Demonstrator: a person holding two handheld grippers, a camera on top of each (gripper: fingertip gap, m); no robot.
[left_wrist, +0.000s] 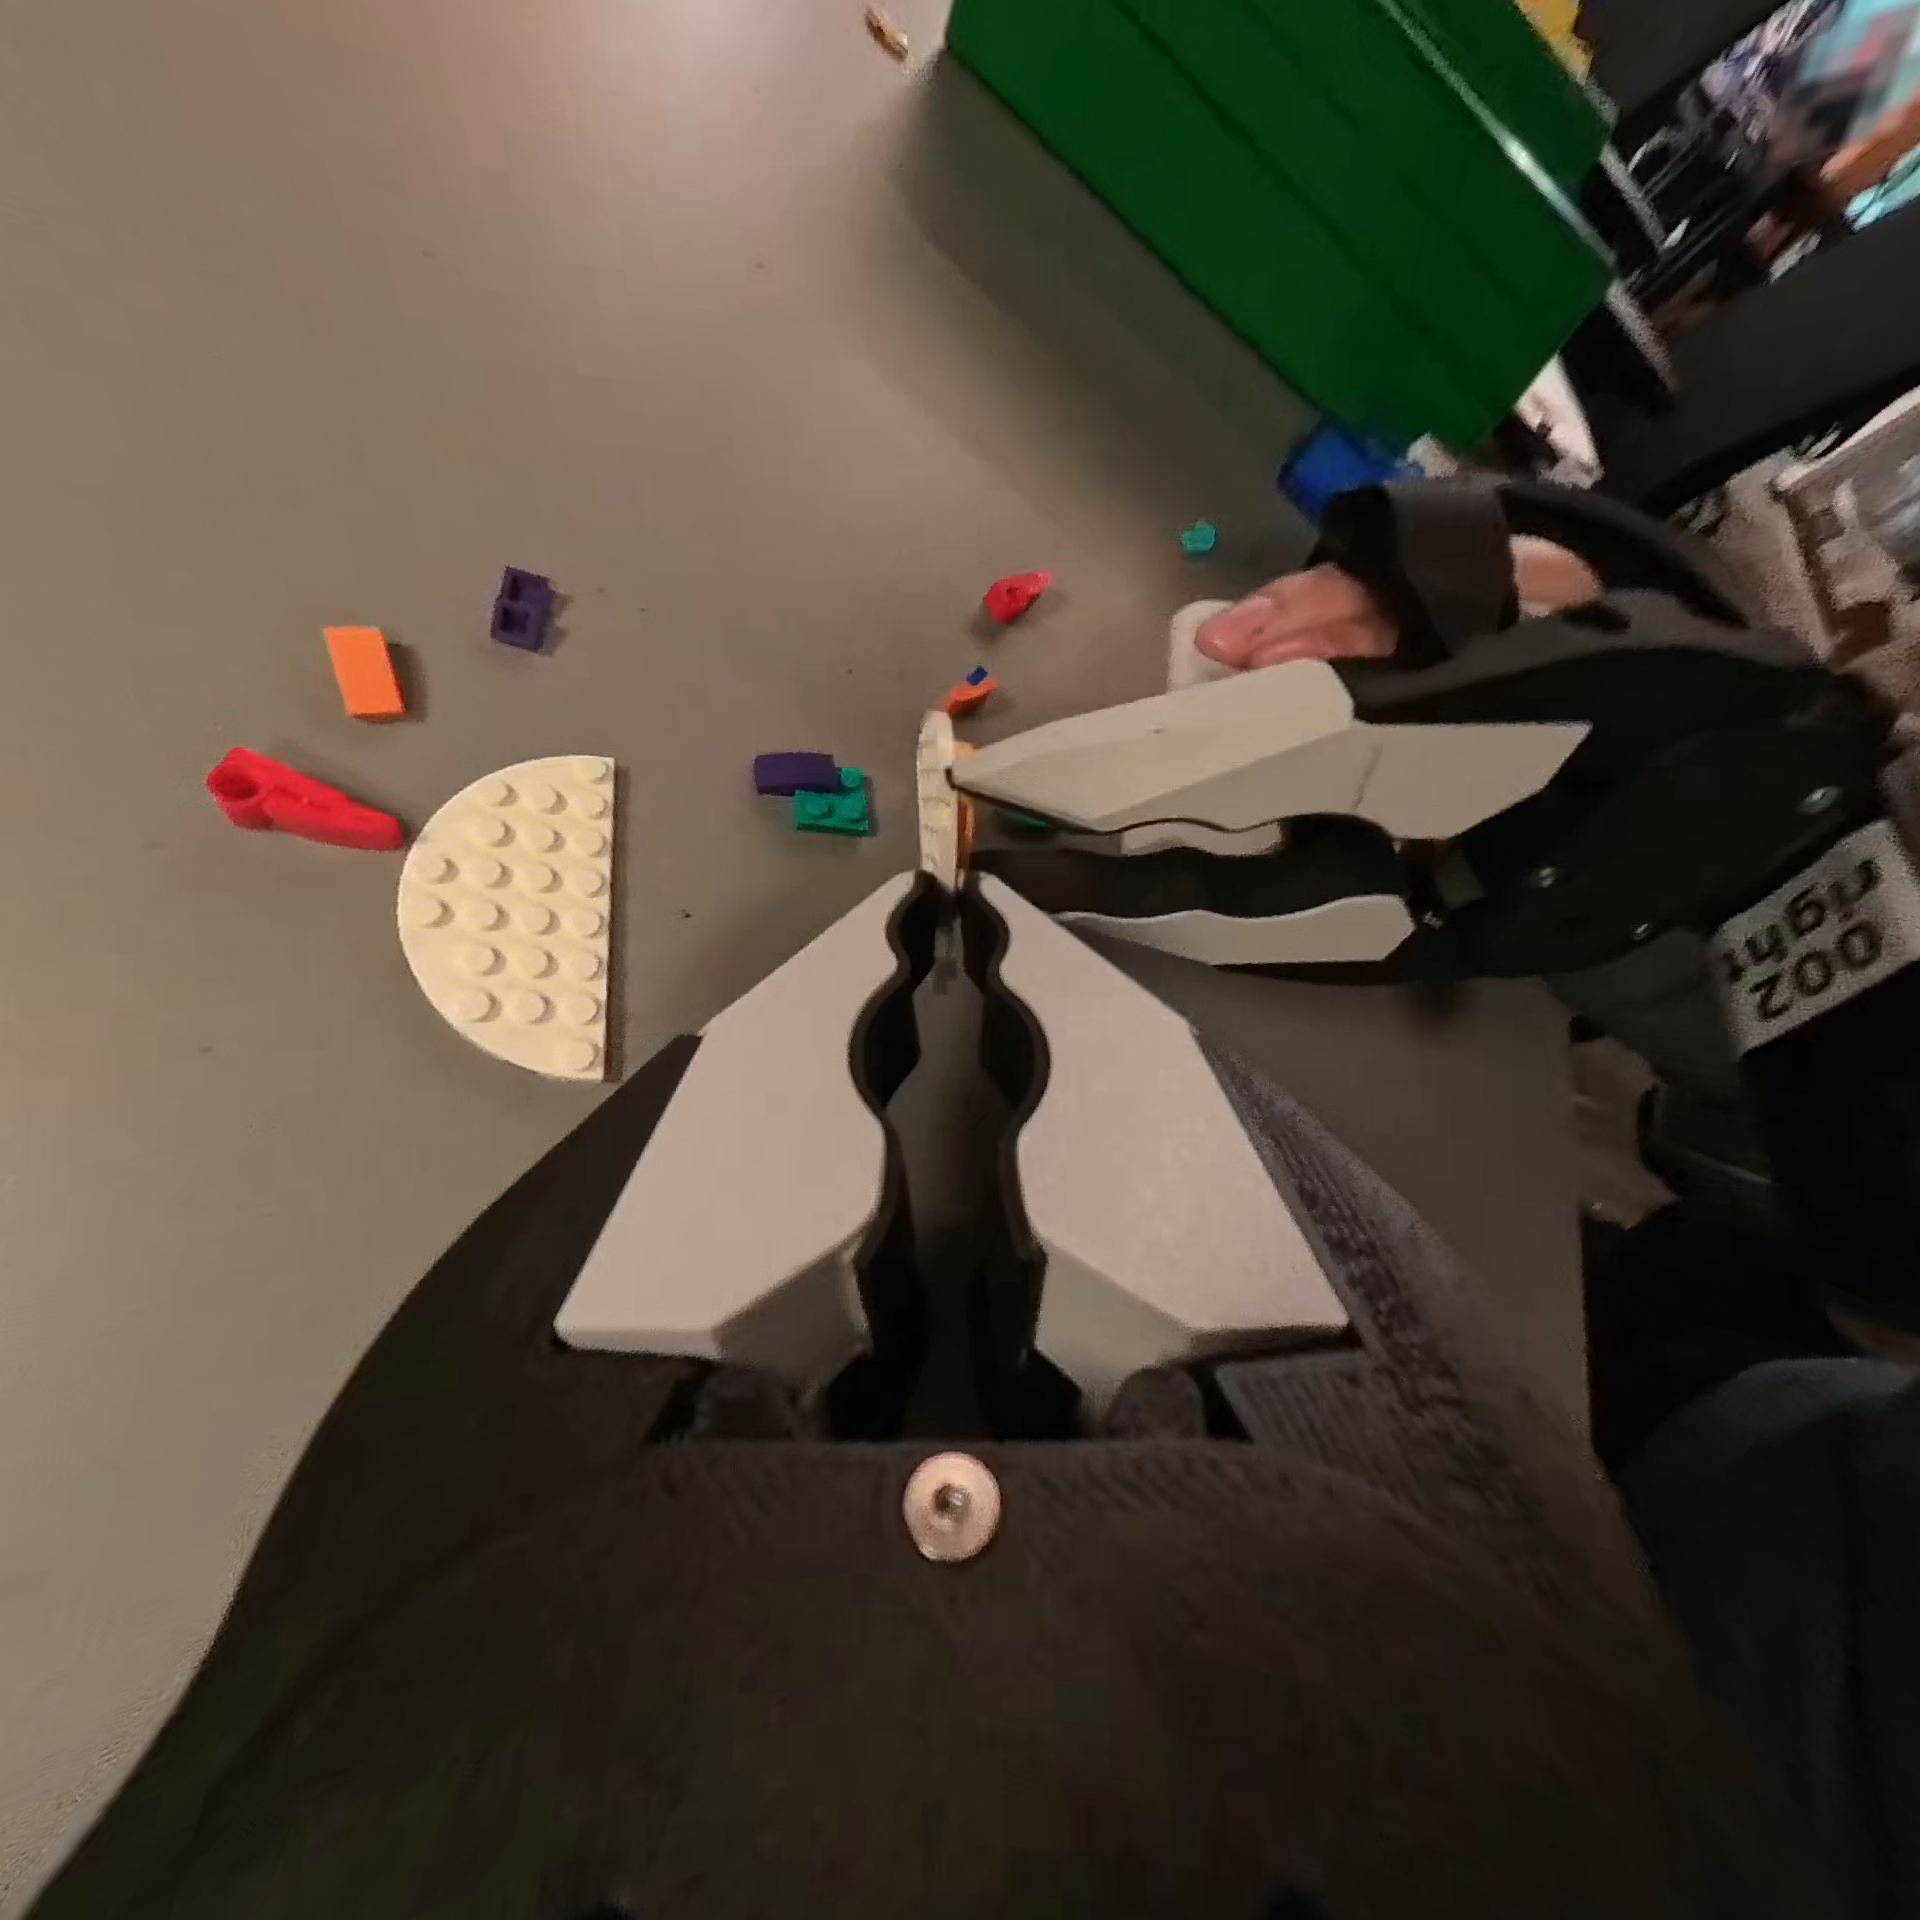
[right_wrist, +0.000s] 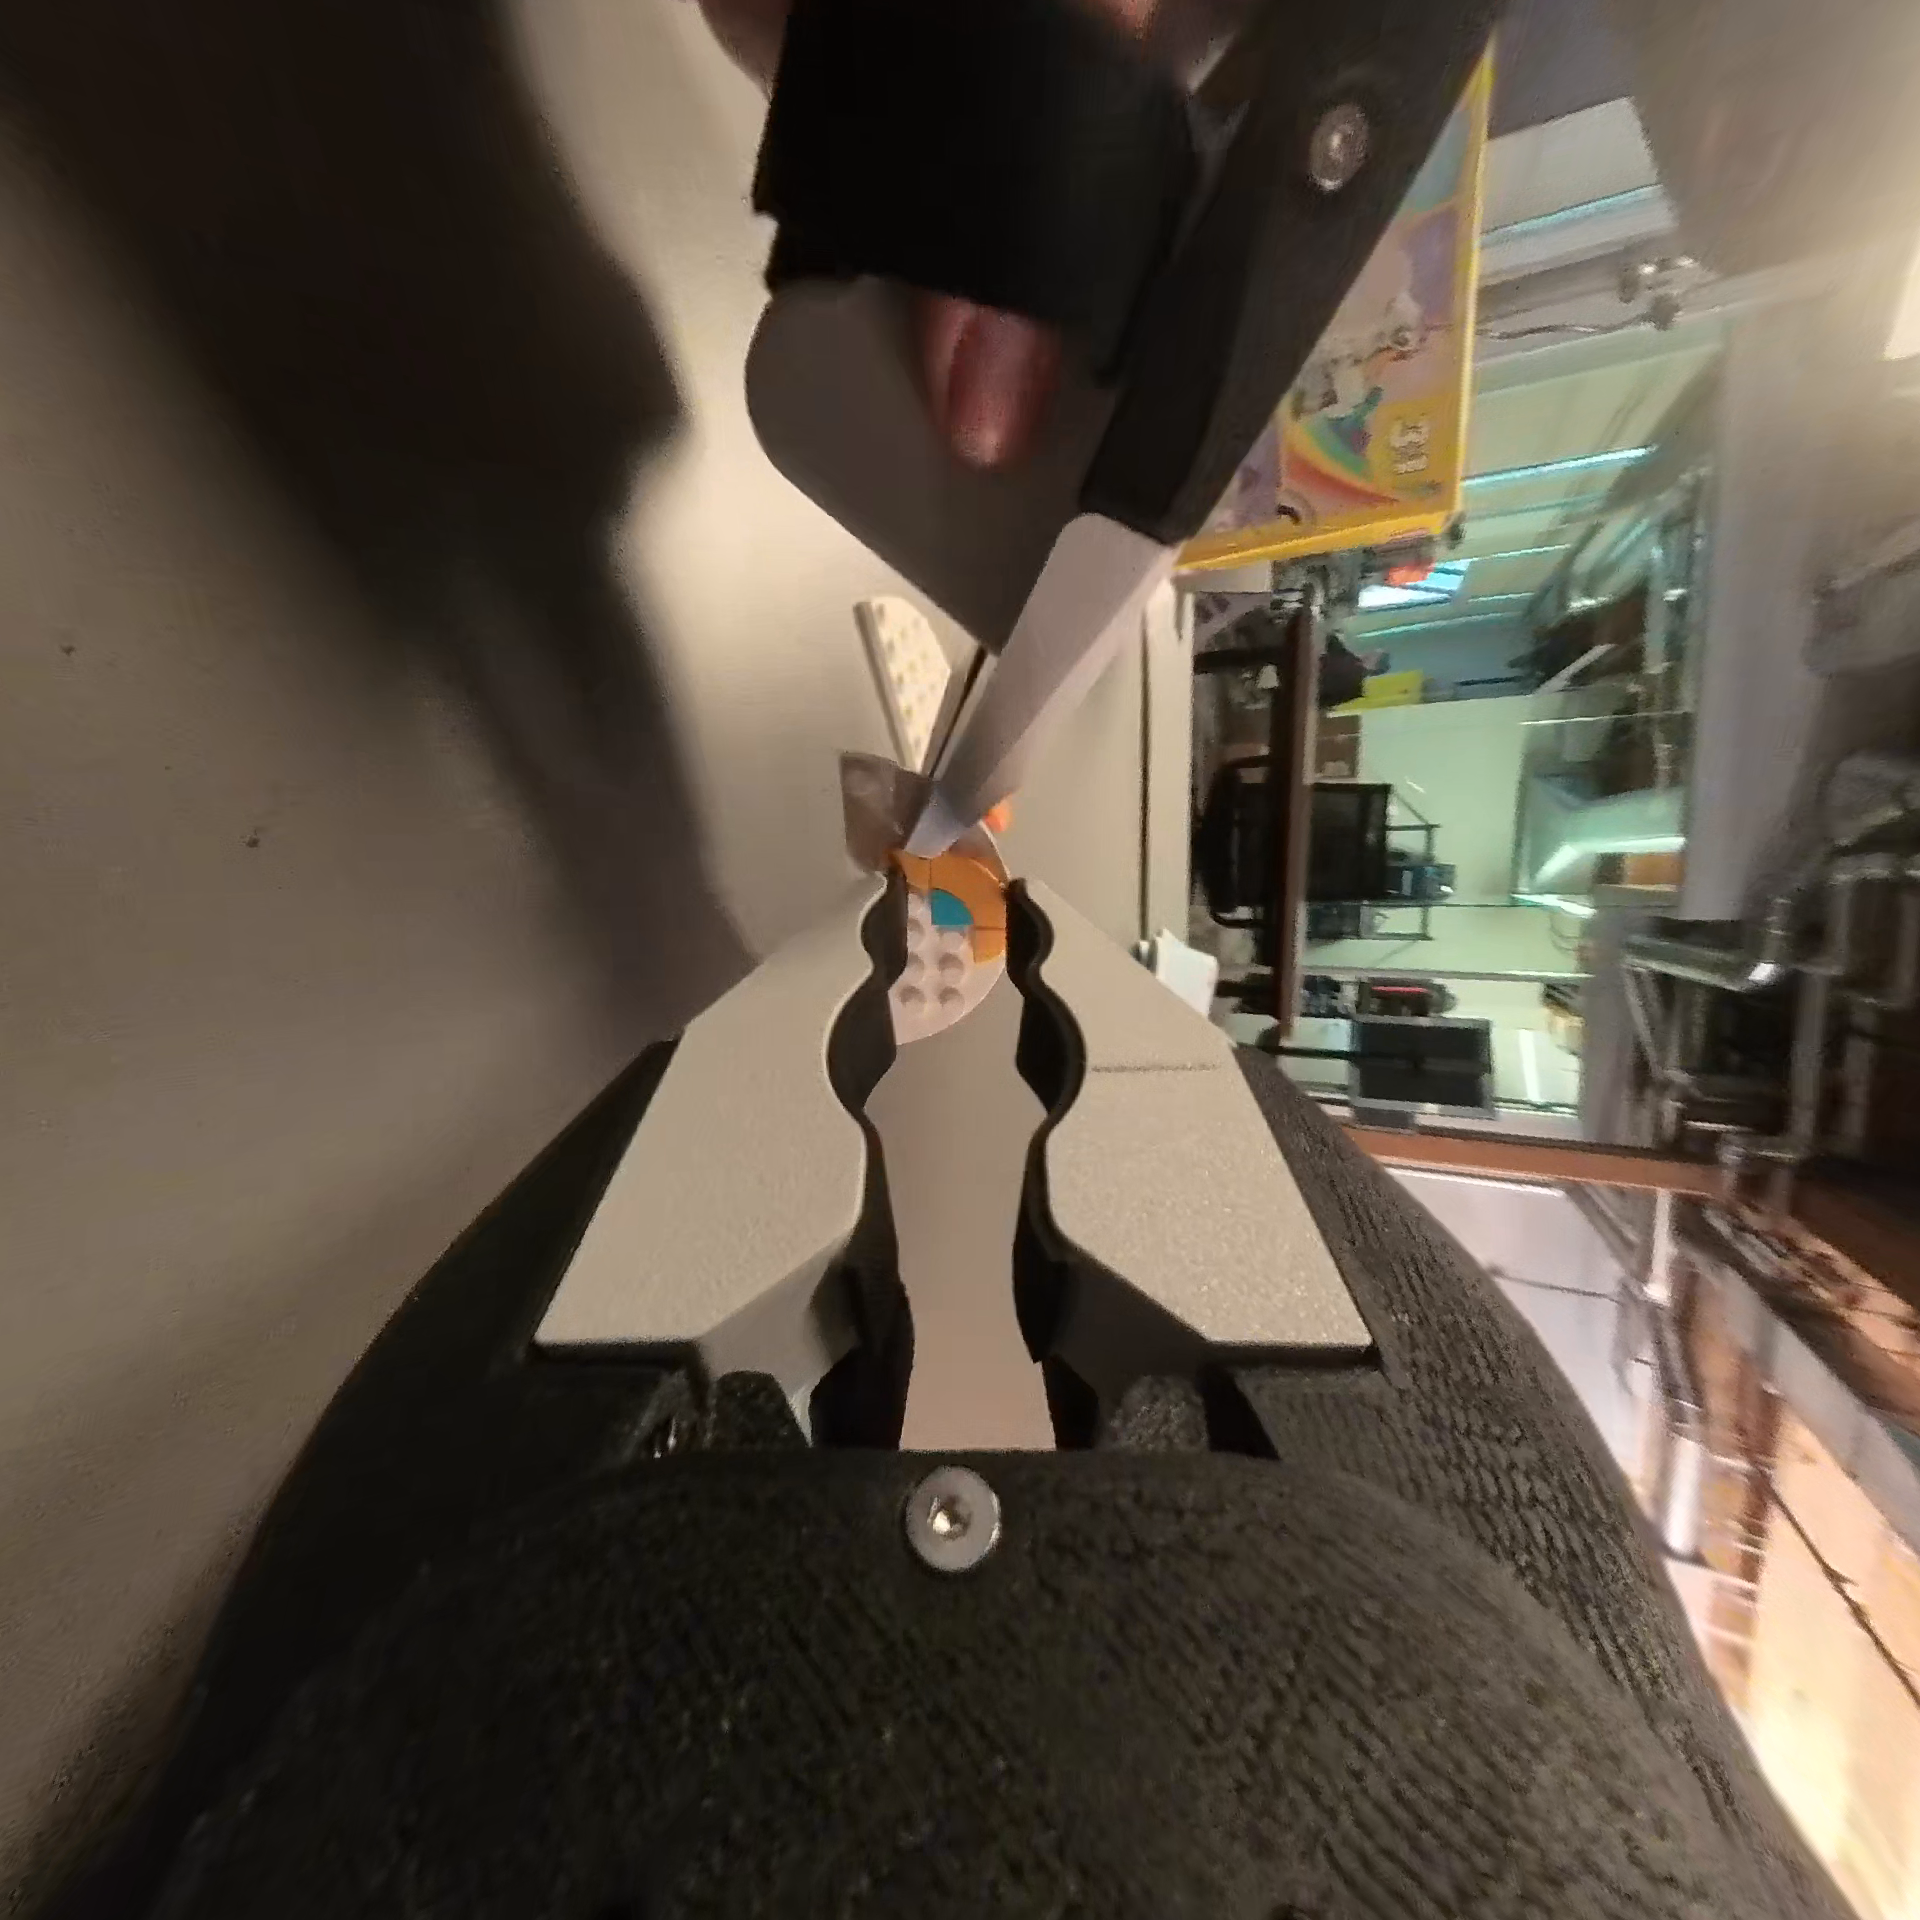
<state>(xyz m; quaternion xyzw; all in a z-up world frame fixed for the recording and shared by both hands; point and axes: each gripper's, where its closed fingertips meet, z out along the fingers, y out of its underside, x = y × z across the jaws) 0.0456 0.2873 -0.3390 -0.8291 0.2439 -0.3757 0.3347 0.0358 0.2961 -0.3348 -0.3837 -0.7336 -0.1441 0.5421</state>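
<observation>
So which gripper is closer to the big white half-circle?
Left. The left gripper sits just beside the half-circle; the right gripper is on the left one's far side.

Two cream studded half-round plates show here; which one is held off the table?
The smaller cream plate, seen edge-on, pinched by the left gripper and met by the right gripper. The larger half-round plate lies flat on the grey table, untouched.

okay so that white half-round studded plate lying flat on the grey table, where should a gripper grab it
Probably across the thin edges of the white half-round studded plate: one finger on the straight side, one on the curved rim, coming from above. It lies flat, studs up, with the red wedge brick close beside its curve.
</observation>
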